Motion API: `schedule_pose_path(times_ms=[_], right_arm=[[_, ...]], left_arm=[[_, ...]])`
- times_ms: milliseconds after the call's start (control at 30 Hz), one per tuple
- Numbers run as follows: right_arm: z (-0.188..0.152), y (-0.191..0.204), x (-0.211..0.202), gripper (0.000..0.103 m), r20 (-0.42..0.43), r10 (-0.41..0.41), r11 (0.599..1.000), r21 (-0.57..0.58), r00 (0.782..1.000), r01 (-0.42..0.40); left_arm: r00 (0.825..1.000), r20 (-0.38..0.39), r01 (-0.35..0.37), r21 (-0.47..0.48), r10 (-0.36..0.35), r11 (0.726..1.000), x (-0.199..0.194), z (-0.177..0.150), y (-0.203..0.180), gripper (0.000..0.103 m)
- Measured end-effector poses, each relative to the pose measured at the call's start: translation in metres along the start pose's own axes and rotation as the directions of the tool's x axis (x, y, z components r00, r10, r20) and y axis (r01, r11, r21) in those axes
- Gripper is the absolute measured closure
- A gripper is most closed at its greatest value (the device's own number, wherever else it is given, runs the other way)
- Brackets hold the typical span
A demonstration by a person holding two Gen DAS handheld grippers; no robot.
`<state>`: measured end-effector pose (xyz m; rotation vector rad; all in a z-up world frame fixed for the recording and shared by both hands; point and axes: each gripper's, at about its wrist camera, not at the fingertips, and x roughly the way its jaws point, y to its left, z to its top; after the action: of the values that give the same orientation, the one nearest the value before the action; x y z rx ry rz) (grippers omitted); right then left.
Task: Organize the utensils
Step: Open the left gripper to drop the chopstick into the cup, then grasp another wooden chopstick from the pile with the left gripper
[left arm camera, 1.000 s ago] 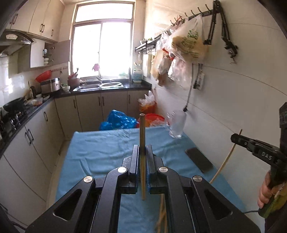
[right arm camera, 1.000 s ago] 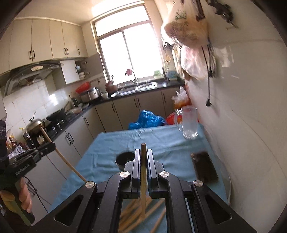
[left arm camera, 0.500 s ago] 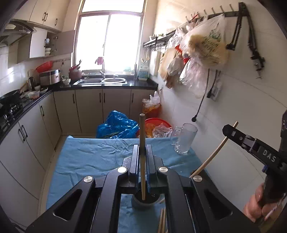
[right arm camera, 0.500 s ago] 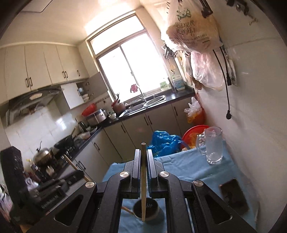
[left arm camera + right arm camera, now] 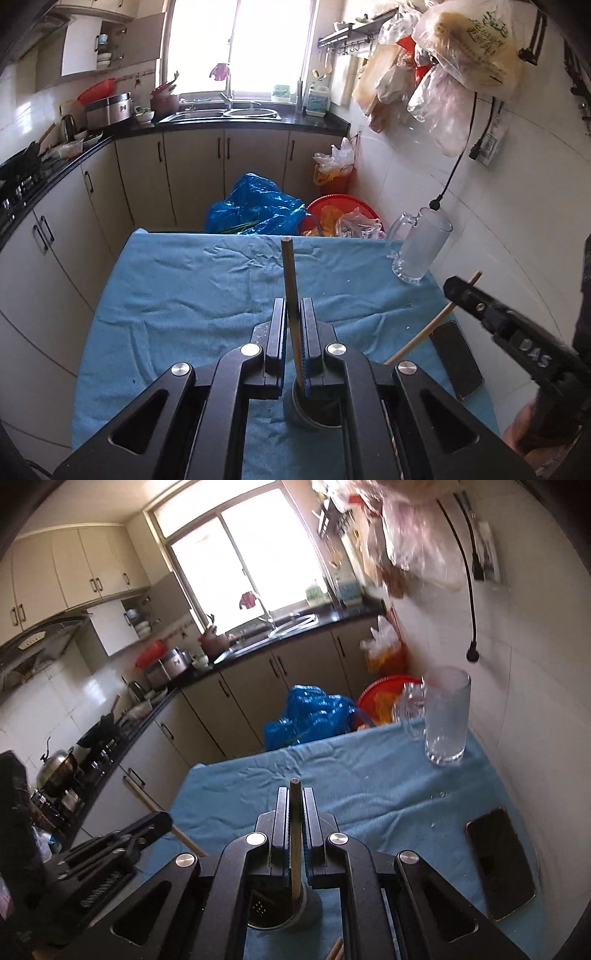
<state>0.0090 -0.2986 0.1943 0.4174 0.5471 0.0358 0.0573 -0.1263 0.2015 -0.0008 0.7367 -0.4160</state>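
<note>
My left gripper (image 5: pixel 293 306) is shut on a wooden chopstick (image 5: pixel 288 266) that stands nearly upright, its lower end hanging over the mouth of a grey cylindrical holder (image 5: pixel 314 415) on the blue cloth. My right gripper (image 5: pixel 295 795) is shut on a second chopstick (image 5: pixel 294 784), whose lower end reaches the same holder (image 5: pixel 280 912). Each view shows the other gripper too: the right one (image 5: pixel 460 291) comes in from the right with its slanted chopstick (image 5: pixel 424 332), and the left one (image 5: pixel 159 823) from the left.
The table's blue cloth (image 5: pixel 184 295) also carries a glass mug (image 5: pixel 417 251) at the far right and a dark phone (image 5: pixel 456 358) near the wall. Loose chopstick ends (image 5: pixel 334 952) lie by the holder. A blue bag (image 5: pixel 255 210) and red basin (image 5: pixel 343 210) sit beyond the table.
Both grippers have moved forward and down with their chopsticks. The holder has come into view under them, and the two grippers have drawn closer together.
</note>
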Motion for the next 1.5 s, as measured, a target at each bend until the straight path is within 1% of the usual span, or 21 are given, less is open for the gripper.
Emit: schedule_pose_path(times_ms=[33,67,100,133,167,200,367,500,600,700,800,900,1067,1167,1267,1300,1367,1400,1433,1467,1500], right_arm=[[-0.002,-0.003,0.004,0.096,-0.004,0.004,1.0,0.008,1.0,-0.003],[-0.001,-0.005,0.008,0.092,-0.012,0.01,1.0,0.018,1.0,-0.01],[0.0,-0.009,0.011,0.087,-0.018,0.011,1.0,0.023,1.0,-0.011],[0.001,-0.011,0.013,0.069,-0.02,0.013,0.999,0.029,1.0,-0.013],[0.001,-0.012,0.012,0.052,-0.016,0.018,0.999,0.034,1.0,-0.018],[0.002,-0.013,0.009,0.049,-0.004,0.019,0.999,0.039,1.0,-0.019],[0.006,-0.012,-0.015,0.049,0.026,0.031,0.999,0.037,0.999,-0.032],[0.005,-0.008,-0.048,0.048,0.044,0.055,0.998,0.023,0.998,-0.056],[-0.005,-0.007,-0.076,0.042,0.044,0.055,0.998,-0.007,0.998,-0.055],[-0.025,-0.011,-0.101,0.036,0.001,0.043,0.997,-0.06,0.999,-0.043],[-0.051,-0.025,-0.115,0.035,-0.087,0.026,0.993,-0.113,0.996,-0.036],[-0.082,-0.053,-0.124,0.034,-0.194,-0.005,0.992,-0.126,0.981,-0.02],[-0.135,-0.112,-0.128,0.034,-0.321,-0.098,0.994,-0.068,0.942,0.081],[-0.162,-0.142,-0.124,0.034,-0.37,-0.065,0.996,0.031,0.927,0.083],[-0.186,-0.155,-0.115,0.034,-0.399,-0.036,0.994,0.082,0.916,0.075],[-0.193,-0.155,-0.112,0.034,-0.406,-0.024,0.993,0.093,0.914,0.067],[-0.204,-0.152,-0.105,0.034,-0.416,0.007,0.994,0.103,0.909,0.039],[-0.207,-0.149,-0.101,0.034,-0.418,0.013,0.995,0.098,0.908,0.031],[-0.21,-0.144,-0.097,0.034,-0.421,0.014,0.996,0.084,0.907,0.024],[-0.212,-0.137,-0.094,0.034,-0.422,0.013,0.997,0.07,0.906,0.019],[-0.215,-0.129,-0.088,0.034,-0.426,0.014,0.998,0.054,0.905,0.01]], left_arm=[[1.0,0.004,0.0,-0.007,0.0,1.0,-0.001,0.0,0.002,0.096],[1.0,0.004,0.006,-0.01,-0.006,1.0,-0.003,0.0,0.003,0.094],[1.0,0.003,0.018,-0.018,-0.018,1.0,-0.006,0.0,0.005,0.088],[1.0,0.007,0.025,-0.027,-0.025,0.999,-0.01,0.0,0.007,0.08],[1.0,0.016,0.028,-0.036,-0.027,0.999,-0.015,0.0,0.009,0.077],[0.999,0.027,0.029,-0.043,-0.028,0.999,-0.02,0.0,0.01,0.074],[0.997,0.066,0.044,-0.056,-0.04,0.997,-0.055,-0.005,0.017,0.072],[0.993,0.108,0.051,-0.05,-0.046,0.997,-0.089,-0.018,0.02,0.066],[0.992,0.117,0.051,-0.019,-0.048,0.999,-0.113,-0.041,0.019,0.061],[0.994,0.096,0.056,0.013,-0.057,0.998,-0.123,-0.07,0.018,0.057],[0.997,0.035,0.065,0.063,-0.068,0.996,-0.12,-0.105,0.012,0.055],[0.994,-0.057,0.099,0.107,-0.093,0.989,-0.104,-0.14,0.002,0.055],[0.967,-0.223,0.172,0.207,-0.125,0.963,-0.06,-0.193,-0.031,0.055],[0.948,-0.29,0.216,0.284,-0.13,0.934,-0.037,-0.214,-0.055,0.055],[0.93,-0.355,0.235,0.37,-0.097,0.899,-0.013,-0.233,-0.077,0.055],[0.926,-0.369,0.231,0.392,-0.078,0.891,-0.006,-0.238,-0.082,0.055],[0.919,-0.39,0.218,0.399,-0.05,0.891,0.006,-0.241,-0.082,0.056],[0.916,-0.398,0.215,0.389,-0.048,0.896,0.009,-0.242,-0.081,0.065],[0.912,-0.406,0.217,0.364,-0.055,0.906,0.012,-0.241,-0.077,0.085],[0.906,-0.419,0.214,0.34,-0.056,0.916,0.014,-0.238,-0.074,0.096],[0.904,-0.424,0.21,0.323,-0.058,0.923,0.015,-0.238,-0.071,0.096]])
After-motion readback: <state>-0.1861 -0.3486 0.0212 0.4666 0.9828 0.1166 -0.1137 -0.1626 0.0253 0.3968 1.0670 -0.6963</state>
